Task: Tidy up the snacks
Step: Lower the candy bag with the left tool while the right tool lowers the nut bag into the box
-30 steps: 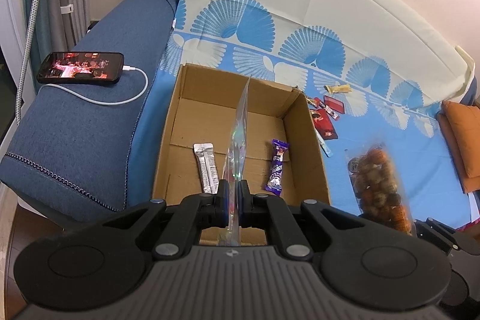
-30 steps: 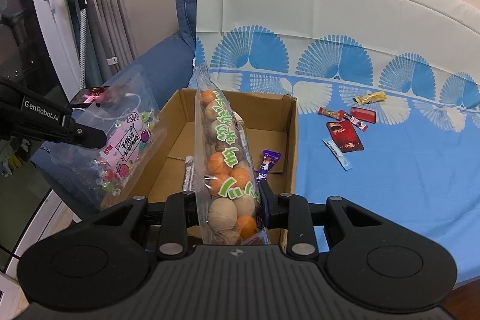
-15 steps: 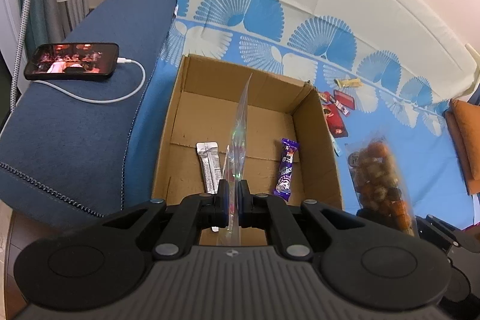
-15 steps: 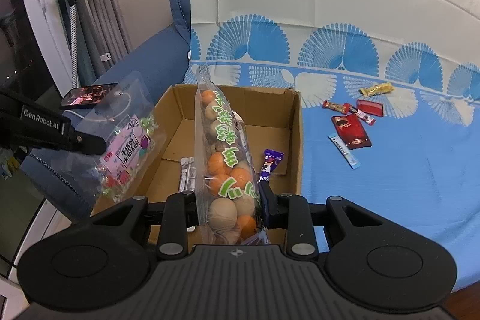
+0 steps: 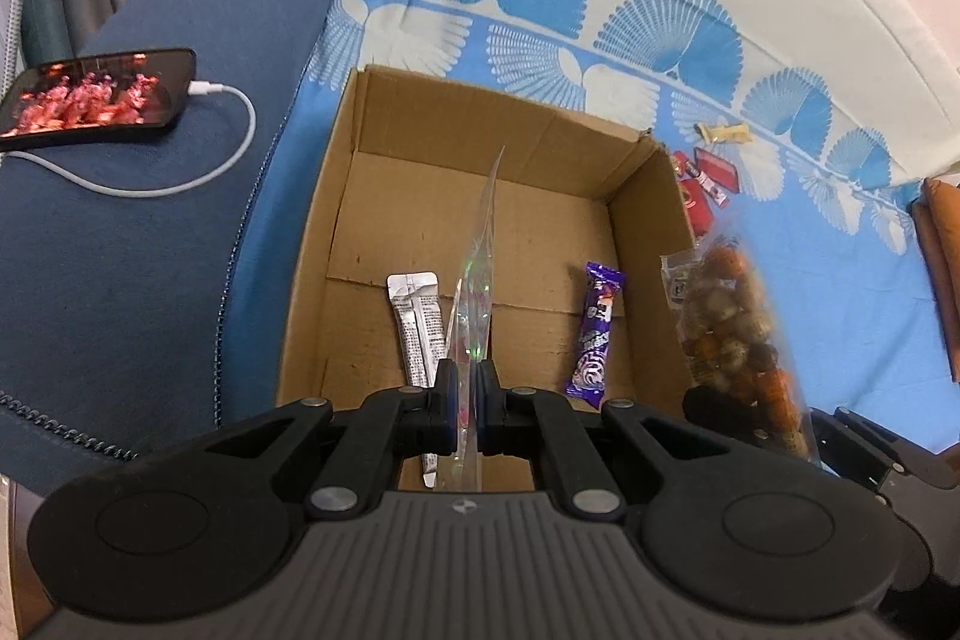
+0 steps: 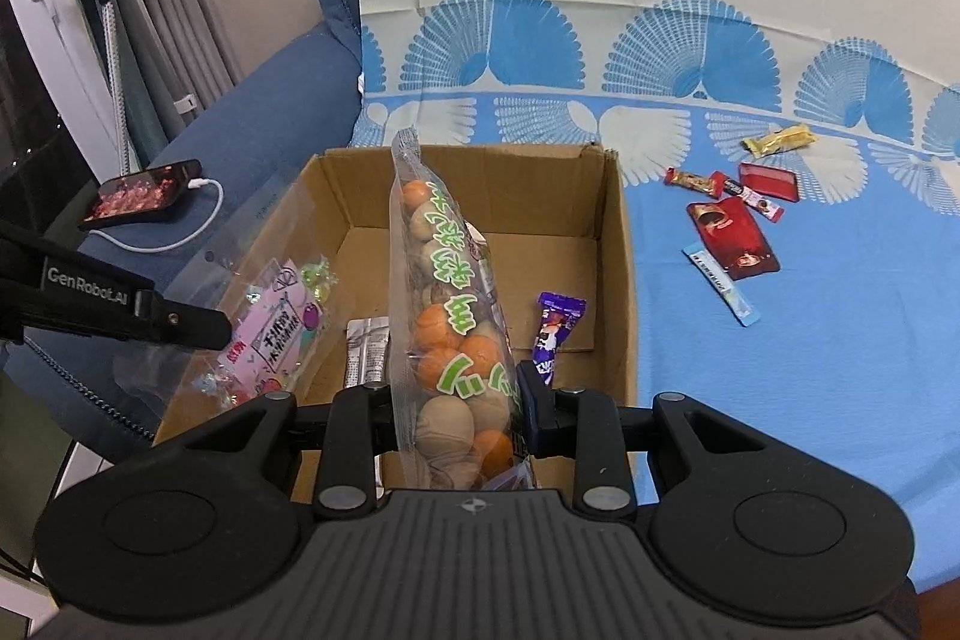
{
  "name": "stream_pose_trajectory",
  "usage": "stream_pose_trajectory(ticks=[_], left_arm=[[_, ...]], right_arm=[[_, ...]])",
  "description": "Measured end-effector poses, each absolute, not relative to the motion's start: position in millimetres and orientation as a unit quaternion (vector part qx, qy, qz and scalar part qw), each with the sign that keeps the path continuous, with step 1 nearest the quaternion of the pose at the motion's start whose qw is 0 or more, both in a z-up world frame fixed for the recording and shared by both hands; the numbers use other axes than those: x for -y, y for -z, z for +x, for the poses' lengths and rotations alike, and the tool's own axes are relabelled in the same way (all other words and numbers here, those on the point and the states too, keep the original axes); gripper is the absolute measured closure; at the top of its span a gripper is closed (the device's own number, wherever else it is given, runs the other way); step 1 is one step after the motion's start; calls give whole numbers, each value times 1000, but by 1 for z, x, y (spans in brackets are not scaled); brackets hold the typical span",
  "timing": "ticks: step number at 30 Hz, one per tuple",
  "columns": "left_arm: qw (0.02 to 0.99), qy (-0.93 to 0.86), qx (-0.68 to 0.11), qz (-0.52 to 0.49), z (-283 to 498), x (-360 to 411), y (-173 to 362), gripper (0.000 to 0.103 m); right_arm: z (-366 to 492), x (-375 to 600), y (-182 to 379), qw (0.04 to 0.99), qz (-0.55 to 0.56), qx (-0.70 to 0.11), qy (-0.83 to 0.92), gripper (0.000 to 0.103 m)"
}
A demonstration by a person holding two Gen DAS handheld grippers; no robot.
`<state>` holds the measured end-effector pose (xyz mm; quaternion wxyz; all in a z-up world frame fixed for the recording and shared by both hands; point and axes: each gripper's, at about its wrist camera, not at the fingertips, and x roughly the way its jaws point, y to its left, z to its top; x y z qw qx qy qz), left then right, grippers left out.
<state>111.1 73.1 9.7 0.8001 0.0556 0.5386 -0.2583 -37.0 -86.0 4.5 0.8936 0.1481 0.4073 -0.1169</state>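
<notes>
Both bags are up over the cardboard box [image 5: 651, 244], which sits on the blue fan-print bed cover [image 6: 810, 340]. My left hand-held gripper [image 5: 465, 409] is clamped on the thin edge of the clear candy bag [image 6: 273, 334]; from its own camera the bag shows edge-on, its long axis running away from me, above the box's near-left floor. My right hand-held gripper [image 6: 459, 421] is closed around the bag of orange and tan balls [image 6: 447, 316], long axis pointing far, hanging above the box's middle. On the box floor lie a silver sachet [image 5: 414, 325] on the left and a purple bar [image 5: 594, 334] on the right, both lengthwise near-to-far with bare cardboard between them. Judgement: the box lies straight below both grippers, so the drop is downward; the right bag looks best lined up with that middle gap, the left one nearer the left wall. More loose snacks remain on the cover to the far right: a red packet [image 6: 732, 235], a yellow wrapper [image 6: 780, 139], a blue stick [image 6: 720, 286]. A phone [image 5: 96, 97] on its cable rests on the sofa arm at left.
</notes>
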Motion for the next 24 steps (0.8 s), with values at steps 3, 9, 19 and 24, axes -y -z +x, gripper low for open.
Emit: stream_pose_trajectory(ticks=[3, 9, 19, 24], left_arm=[[796, 254, -547, 60, 120, -67, 4, 97], [789, 246, -557, 82, 131, -57, 29, 97], [783, 247, -563, 93, 142, -49, 50, 97], [789, 253, -552, 98, 142, -45, 48, 90]], right_arm=[[-26, 88, 8, 889, 146, -418, 116, 71], [-11, 90, 27, 881, 147, -435, 116, 71], [9, 92, 47, 872, 144, -455, 113, 71], [12, 97, 46, 875, 143, -447, 120, 71]])
